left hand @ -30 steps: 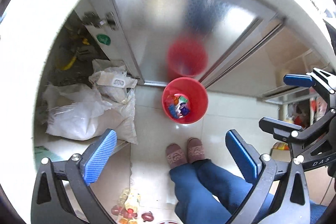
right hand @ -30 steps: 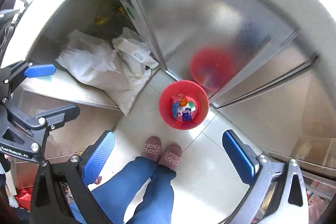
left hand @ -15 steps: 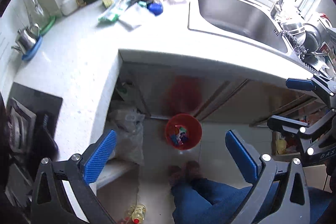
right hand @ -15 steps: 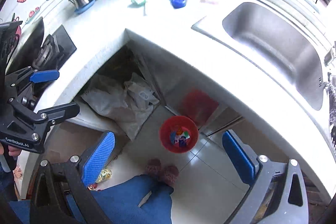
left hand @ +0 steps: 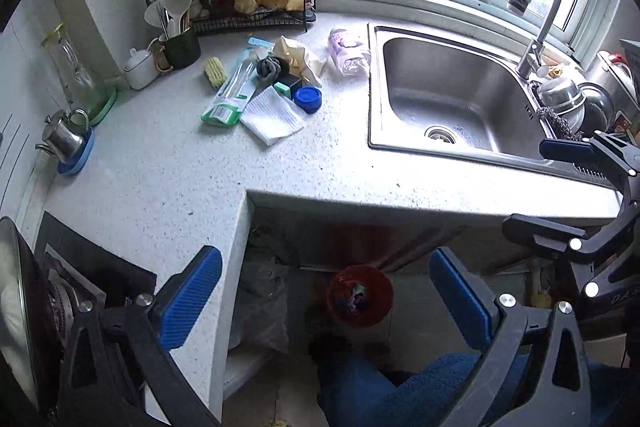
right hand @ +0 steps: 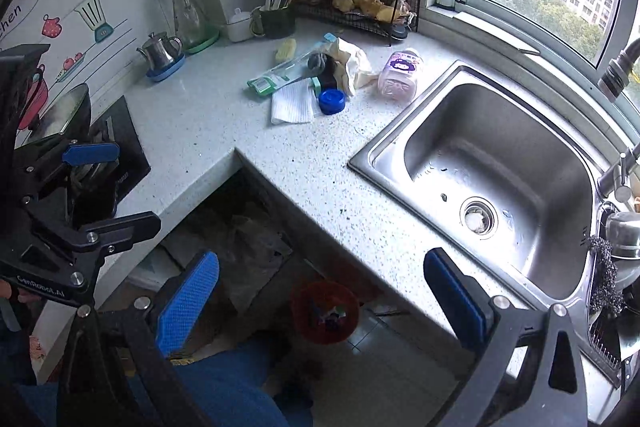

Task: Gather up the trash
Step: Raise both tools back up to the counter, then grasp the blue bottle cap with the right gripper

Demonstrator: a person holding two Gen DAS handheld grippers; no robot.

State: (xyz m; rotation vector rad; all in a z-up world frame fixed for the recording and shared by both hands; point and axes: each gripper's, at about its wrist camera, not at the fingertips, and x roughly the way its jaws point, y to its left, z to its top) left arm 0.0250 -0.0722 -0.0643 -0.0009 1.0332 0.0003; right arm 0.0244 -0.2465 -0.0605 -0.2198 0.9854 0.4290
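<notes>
A red bin point(left hand: 359, 301) with colourful scraps inside stands on the floor below the counter; it also shows in the right wrist view point(right hand: 325, 311). Trash lies in a pile on the counter: a green toothbrush package point(left hand: 234, 87), a white folded cloth point(left hand: 272, 115), a blue lid point(left hand: 307, 99), crumpled yellowish paper point(left hand: 298, 61) and a pink plastic bottle point(left hand: 348, 53). The same pile shows in the right wrist view, with the bottle point(right hand: 398, 75) and lid point(right hand: 332, 101). My left gripper point(left hand: 326, 291) is open and empty, high above the floor. My right gripper point(right hand: 322, 295) is open and empty too.
A steel sink point(left hand: 444, 95) with a tap point(left hand: 534, 15) lies right of the pile. A wire rack point(left hand: 256, 7), utensil cup point(left hand: 178, 43), glass carafe point(left hand: 76, 71) and small kettle point(left hand: 64, 137) line the back. A stove point(right hand: 108, 143) is at left.
Both grippers have risen from low over the red bin to above counter height. The counter, sink and trash pile have come into view. Both stay open and empty.
</notes>
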